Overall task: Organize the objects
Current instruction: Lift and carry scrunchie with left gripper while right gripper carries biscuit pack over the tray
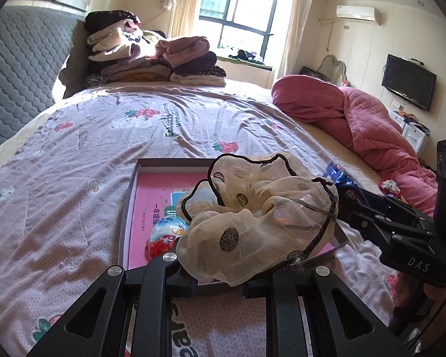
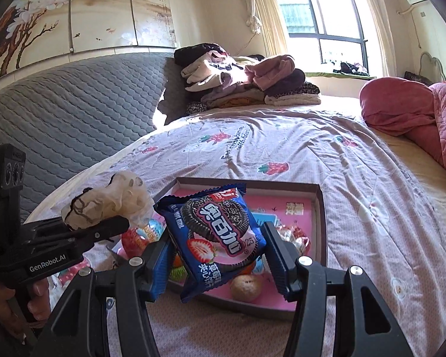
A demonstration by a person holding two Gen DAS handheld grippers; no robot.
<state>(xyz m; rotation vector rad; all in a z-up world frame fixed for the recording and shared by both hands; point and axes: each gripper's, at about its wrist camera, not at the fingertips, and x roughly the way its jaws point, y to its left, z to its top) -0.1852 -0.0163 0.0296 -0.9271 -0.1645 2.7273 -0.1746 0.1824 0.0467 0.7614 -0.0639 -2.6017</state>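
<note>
Holding two things above the shallow box (image 2: 319,199) on the bed (image 2: 356,178), I judge the drop hinges on what lies straight below each gripper. My right gripper (image 2: 215,255) stands about half open, clamped across the blue cookie packet (image 2: 217,232), whose long axis runs near to far, over the box's near-middle. My left gripper (image 1: 220,282) is nearly closed, pinching the cream dotted scrunchie (image 1: 258,220) over the box's near-left part, just left of the packet. Both hang clear of the box.
</note>
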